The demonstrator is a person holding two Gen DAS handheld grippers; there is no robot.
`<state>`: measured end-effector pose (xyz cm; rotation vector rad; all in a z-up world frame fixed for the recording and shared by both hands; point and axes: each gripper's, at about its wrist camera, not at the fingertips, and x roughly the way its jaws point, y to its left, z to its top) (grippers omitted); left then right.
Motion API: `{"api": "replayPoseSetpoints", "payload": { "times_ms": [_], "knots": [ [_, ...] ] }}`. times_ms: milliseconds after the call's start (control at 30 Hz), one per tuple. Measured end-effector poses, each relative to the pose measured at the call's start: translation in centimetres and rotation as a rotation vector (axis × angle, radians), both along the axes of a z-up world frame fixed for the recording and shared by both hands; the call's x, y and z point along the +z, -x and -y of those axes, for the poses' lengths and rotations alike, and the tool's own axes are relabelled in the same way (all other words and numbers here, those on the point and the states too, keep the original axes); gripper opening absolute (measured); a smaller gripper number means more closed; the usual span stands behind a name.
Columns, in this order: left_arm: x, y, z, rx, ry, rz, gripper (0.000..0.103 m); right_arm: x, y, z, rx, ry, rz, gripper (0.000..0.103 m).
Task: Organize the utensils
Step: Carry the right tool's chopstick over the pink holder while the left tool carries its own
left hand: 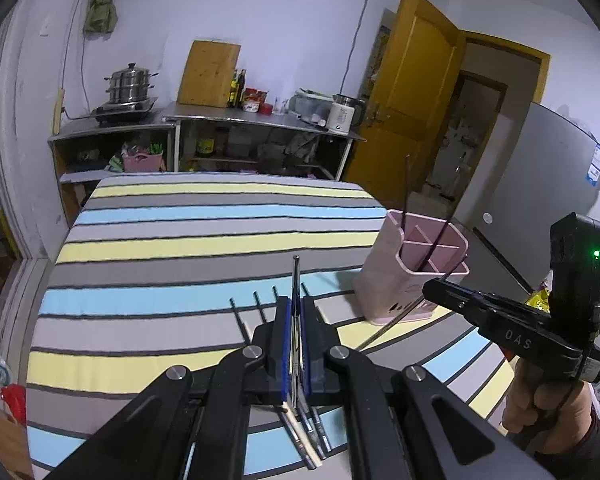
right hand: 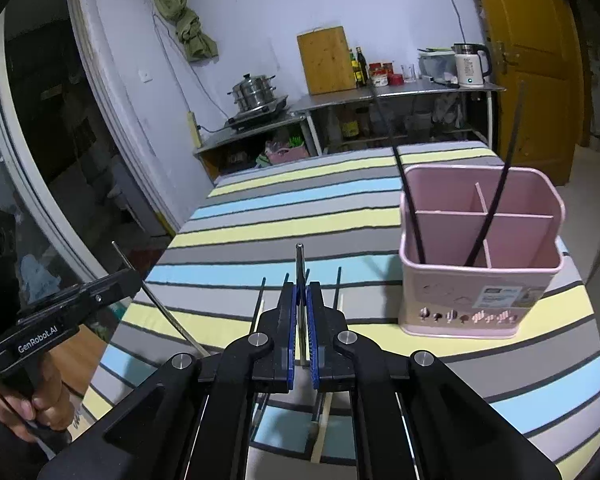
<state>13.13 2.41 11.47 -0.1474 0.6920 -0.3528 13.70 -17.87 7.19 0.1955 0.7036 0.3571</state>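
My left gripper (left hand: pixel 296 304) is shut on a metal chopstick (left hand: pixel 295 276) that sticks out past its fingers, above several chopsticks (left hand: pixel 260 308) lying on the striped cloth. My right gripper (right hand: pixel 300 290) is shut on another metal chopstick (right hand: pixel 299 264), also above loose chopsticks (right hand: pixel 338 288). A pink divided utensil holder (right hand: pixel 480 272) stands to the right with two dark chopsticks (right hand: pixel 496 200) leaning in it; it also shows in the left wrist view (left hand: pixel 416 276). The right gripper appears in the left wrist view (left hand: pixel 440 286), close to the holder's near rim.
The table has a striped cloth (left hand: pixel 204 240). Behind it are metal shelves with a steamer pot (left hand: pixel 130 84), a wooden board (left hand: pixel 210 74), bottles and a kettle (right hand: pixel 470 65). A yellow door (left hand: pixel 412 92) is at the right.
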Motion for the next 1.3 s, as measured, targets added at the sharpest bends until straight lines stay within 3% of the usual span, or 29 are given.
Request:
{"api": "replayPoseSetpoints", "payload": {
  "times_ms": [500,1000,1167,1300],
  "knots": [
    [2.3,-2.9,6.6,-0.131,0.070,-0.009,0.004,2.0,1.3,5.3,-0.101,-0.022,0.035,0.005],
    [9.2,-8.3,11.3,-0.190,0.179,0.093,0.004,8.0,-0.1,11.5,-0.225,-0.064,0.156,0.005],
    [8.7,-10.6,12.7,-0.186,0.180,0.091,0.004,8.3,-1.4,12.3,-0.251,-0.061,0.167,0.005],
    [6.7,-12.1,13.6,-0.178,0.170,0.063,0.004,7.0,-2.7,12.6,-0.256,-0.063,0.145,0.005]
  ]
}}
